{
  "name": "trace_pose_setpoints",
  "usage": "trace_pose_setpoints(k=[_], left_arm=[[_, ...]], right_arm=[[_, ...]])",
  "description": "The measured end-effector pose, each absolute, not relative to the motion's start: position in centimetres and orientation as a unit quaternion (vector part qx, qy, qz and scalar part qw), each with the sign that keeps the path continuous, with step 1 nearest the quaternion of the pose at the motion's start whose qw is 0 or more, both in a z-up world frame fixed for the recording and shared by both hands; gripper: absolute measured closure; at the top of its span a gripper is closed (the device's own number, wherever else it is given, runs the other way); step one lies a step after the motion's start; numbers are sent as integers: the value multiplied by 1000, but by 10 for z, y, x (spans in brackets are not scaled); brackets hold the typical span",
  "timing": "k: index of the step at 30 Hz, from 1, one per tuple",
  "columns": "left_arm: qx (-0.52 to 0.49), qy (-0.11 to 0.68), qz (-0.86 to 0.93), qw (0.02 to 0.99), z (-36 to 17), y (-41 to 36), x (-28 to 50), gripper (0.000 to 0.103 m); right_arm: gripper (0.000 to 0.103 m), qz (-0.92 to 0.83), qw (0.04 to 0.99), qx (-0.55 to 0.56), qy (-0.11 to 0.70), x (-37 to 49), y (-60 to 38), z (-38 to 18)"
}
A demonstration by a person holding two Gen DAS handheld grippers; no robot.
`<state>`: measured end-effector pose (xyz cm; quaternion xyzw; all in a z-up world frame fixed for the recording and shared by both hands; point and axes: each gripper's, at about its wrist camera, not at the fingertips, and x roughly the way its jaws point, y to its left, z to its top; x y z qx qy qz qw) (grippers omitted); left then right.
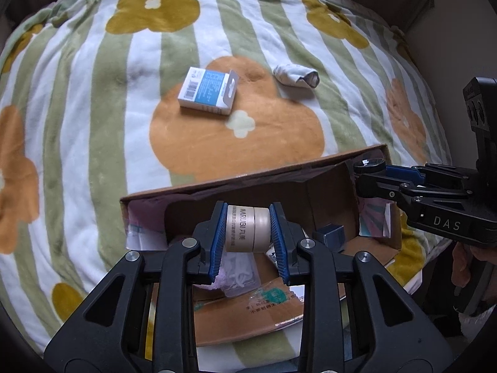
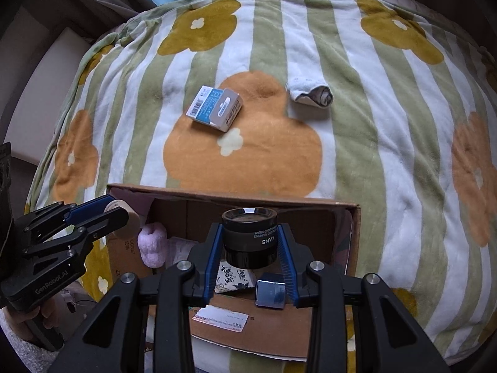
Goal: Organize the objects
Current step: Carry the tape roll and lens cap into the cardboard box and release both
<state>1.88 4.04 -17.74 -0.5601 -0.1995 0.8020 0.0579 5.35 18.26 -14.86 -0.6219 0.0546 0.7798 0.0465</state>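
My left gripper (image 1: 248,217) is shut on a beige cream jar (image 1: 248,228), held on its side over the open cardboard box (image 1: 248,174). My right gripper (image 2: 250,231) is shut on a black cream jar (image 2: 250,237), held over the same box (image 2: 310,202). In the right wrist view the left gripper (image 2: 115,206) with the beige jar (image 2: 124,220) shows at the box's left end. In the left wrist view the right gripper (image 1: 369,168) shows at the box's right end. A white-and-blue small box (image 1: 208,90) and a rolled sock (image 1: 296,75) lie on the blanket beyond.
The box holds a pink fluffy item (image 2: 152,247), a small grey cube (image 2: 270,290), a patterned card (image 2: 236,278) and a clear packet (image 1: 239,275). The flowered striped blanket (image 2: 372,155) covers the bed. A white ledge (image 2: 40,93) lies at the left.
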Motion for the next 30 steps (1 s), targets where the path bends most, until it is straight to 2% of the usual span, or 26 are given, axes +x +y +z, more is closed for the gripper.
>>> trace_pose_setpoints(k=[8, 17, 18, 19, 20, 21, 24, 30], left_arm=[[-586, -199, 782, 75, -214, 68, 31, 78], [-597, -161, 782, 78, -215, 85, 28, 75], [-598, -152, 784, 77, -214, 86, 28, 62], [-601, -142, 783, 78, -214, 88, 28, 45], [-603, -134, 782, 77, -214, 90, 29, 0], [-600, -132, 786, 77, -213, 90, 31, 0], [-603, -135, 783, 74, -215, 90, 35, 0], [-607, -140, 778, 74, -215, 87, 48, 0]], right_arm=[[70, 757, 50, -648, 59, 77, 187, -191], [70, 754, 42, -651, 75, 81, 192, -198], [65, 754, 42, -651, 78, 81, 193, -197], [50, 754, 42, -651, 83, 81, 195, -197], [41, 754, 44, -649, 90, 82, 197, -196], [28, 756, 47, -646, 98, 83, 200, -194], [25, 761, 58, -635, 117, 86, 205, -189], [25, 760, 68, -636, 115, 89, 208, -185]])
